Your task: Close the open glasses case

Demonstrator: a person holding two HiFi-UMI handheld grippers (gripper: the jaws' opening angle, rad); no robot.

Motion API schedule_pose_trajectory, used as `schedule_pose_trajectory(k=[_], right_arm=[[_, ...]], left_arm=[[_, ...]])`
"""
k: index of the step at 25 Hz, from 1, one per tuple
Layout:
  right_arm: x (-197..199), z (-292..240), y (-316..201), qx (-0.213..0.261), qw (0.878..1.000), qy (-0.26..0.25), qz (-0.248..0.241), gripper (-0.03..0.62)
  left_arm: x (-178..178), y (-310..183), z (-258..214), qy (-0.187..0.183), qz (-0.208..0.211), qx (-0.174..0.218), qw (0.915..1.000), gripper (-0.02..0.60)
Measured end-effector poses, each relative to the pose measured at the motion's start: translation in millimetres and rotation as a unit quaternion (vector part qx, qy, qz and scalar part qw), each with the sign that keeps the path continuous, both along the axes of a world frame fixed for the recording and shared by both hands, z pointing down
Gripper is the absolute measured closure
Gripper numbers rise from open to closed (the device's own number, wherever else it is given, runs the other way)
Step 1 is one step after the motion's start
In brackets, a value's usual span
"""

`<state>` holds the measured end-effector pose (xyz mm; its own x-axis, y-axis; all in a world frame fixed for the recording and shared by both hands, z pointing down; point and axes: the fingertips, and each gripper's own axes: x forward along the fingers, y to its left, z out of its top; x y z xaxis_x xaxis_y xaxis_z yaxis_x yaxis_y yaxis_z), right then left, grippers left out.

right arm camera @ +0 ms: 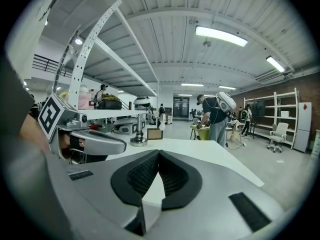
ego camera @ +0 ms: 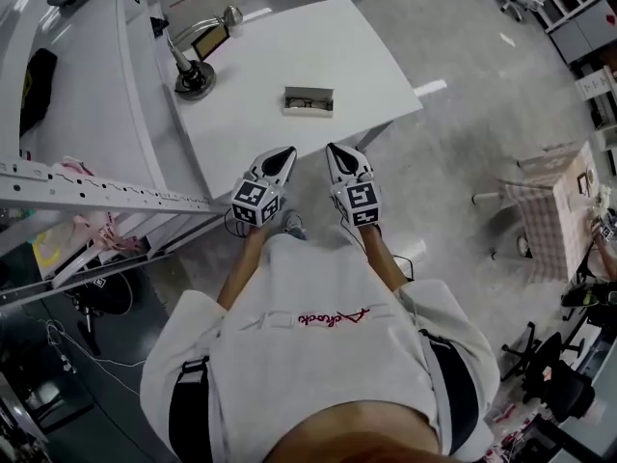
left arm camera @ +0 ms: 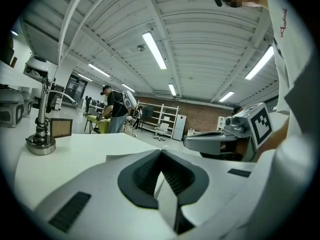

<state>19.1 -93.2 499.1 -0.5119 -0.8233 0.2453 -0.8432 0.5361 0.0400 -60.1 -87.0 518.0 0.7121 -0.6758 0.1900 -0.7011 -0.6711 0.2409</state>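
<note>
White tabletop (ego camera: 280, 56) bore the open case (ego camera: 308, 101) ahead of left claw (ego camera: 285, 153) and right claw (ego camera: 335, 149), both pinched together, empty; approach step, likely needing a forward reach.

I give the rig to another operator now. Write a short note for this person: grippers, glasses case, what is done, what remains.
Left gripper: fingers together, nothing held, near the white table's near edge.
Right gripper: fingers together, nothing held, beside the left one.
Glasses case: lies open on the table, ahead of both grippers, apart from them.
Done: nothing yet.
Left: reach the case and close its lid.
</note>
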Motion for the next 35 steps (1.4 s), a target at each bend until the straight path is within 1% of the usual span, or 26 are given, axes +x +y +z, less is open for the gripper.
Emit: schedule_pose_trajectory(k=[6,10,16,21,27,35], right_arm=[[-11.3,6.1,-35.3,-0.006,1.000,0.002,0.014,0.577],[-6.7,14.8,-46.6,-0.015,1.000,0.003,0.028,0.577],[3.3,24.7,-56.3,-0.034,0.998,-0.004,0.044,0.577],[6.4,35.0,-69.6,-0.041,0.998,-0.002,0.042,0.577],[4.5,44.3,-97.2,-0.050,0.998,-0.008,0.031,0.577],[7.4,63.7,-123.8,-0.081,0.996,-0.018,0.024,0.577]], left_arm=[[-16.8,-36.4,9.3,0.002,0.008,-0.010,0.9999,0.555],[-16.6,-51.1,19.2,0.001,0.016,-0.023,0.9996,0.555],[-11.8,-58.9,30.8,-0.005,0.031,-0.039,0.9988,0.555],[-12.3,-66.7,42.7,-0.008,0.025,-0.055,0.9982,0.555],[-11.5,-89.1,54.7,-0.016,0.018,-0.067,0.9974,0.555],[-9.3,-116.8,69.6,-0.032,0.012,-0.089,0.9954,0.555]])
